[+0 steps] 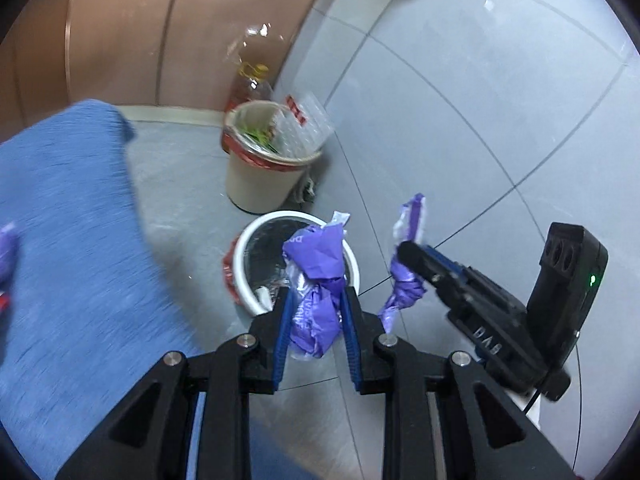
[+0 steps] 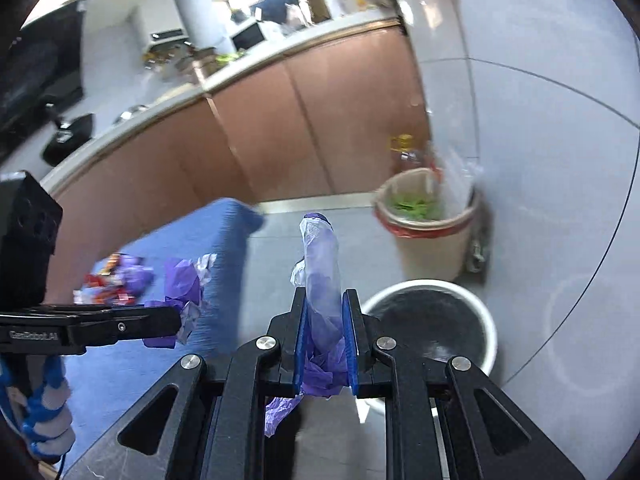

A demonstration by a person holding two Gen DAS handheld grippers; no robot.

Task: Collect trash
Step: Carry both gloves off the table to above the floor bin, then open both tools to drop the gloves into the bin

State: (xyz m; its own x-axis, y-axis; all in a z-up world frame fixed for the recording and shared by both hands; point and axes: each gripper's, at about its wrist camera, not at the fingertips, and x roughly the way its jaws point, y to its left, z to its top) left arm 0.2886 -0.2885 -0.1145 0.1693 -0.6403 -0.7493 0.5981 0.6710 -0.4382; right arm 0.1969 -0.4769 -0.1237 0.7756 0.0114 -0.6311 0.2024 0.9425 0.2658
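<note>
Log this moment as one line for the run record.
left gripper: shut on purple wrapper | right gripper: shut on second wrapper | white bin: below, near | nothing dropped

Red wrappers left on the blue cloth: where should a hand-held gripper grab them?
Take the red wrappers from above, closing across a raised crinkle near the pile's middle. They lie loose and flat on the blue cloth, so a side approach would likely snag the fabric. Both grippers are full now.
</note>
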